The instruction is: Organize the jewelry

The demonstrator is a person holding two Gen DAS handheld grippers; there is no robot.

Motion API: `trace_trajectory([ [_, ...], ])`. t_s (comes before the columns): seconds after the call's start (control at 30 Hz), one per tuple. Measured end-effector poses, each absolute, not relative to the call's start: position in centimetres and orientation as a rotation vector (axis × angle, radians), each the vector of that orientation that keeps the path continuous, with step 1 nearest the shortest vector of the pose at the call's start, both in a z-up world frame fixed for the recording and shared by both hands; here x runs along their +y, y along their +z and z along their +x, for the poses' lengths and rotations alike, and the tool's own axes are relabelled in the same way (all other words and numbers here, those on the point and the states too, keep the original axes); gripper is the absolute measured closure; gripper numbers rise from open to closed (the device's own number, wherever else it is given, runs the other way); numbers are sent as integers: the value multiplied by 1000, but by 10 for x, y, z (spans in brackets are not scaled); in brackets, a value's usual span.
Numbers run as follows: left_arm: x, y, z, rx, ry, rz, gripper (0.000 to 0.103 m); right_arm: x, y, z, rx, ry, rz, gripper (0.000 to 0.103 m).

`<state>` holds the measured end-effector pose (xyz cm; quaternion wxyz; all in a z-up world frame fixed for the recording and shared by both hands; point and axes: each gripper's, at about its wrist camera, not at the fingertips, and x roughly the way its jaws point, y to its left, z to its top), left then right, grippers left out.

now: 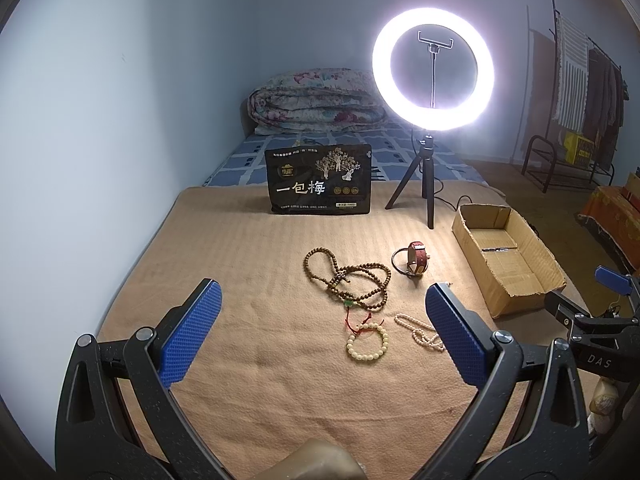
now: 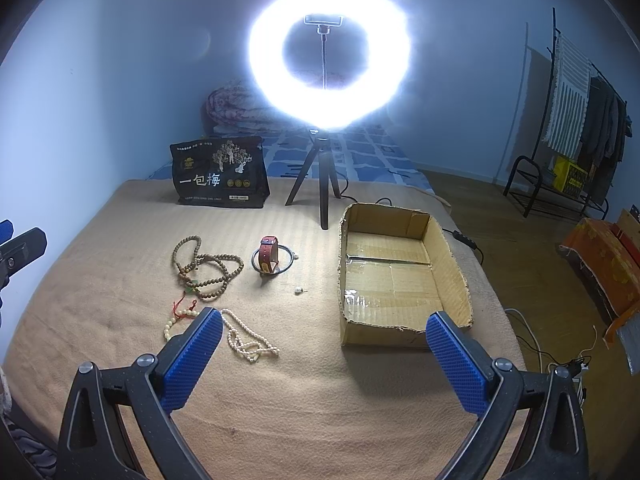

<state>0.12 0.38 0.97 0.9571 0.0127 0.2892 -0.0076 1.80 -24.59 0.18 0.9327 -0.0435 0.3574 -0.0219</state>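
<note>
jewelry [image 1: 348, 284] all loose on blanket [image 1: 248, 264], none in box [image 2: 404, 280] yet, so prob. step one. left gripper [image 1: 324, 332] & right gripper [image 2: 324, 354] both wide open, empty, hovering. next: close on pearl strand [image 2: 248, 340], carry to box.

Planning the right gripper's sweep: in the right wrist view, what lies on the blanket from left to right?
Brown bead necklace → red watch standing within a dark bangle → small white earring → cardboard box. The cream bracelet and white bead strand overlap in order, so omitted.
</note>
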Motion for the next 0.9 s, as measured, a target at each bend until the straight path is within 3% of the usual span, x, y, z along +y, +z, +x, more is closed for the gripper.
trace_trajectory([
  [0.67,11,-14,30,662,25,12,0,-245,-10,35,782,-22,-110,0],
  [0.9,24,-27,49,713,50,15,0,-244,-19,48,822,24,-132,5],
])
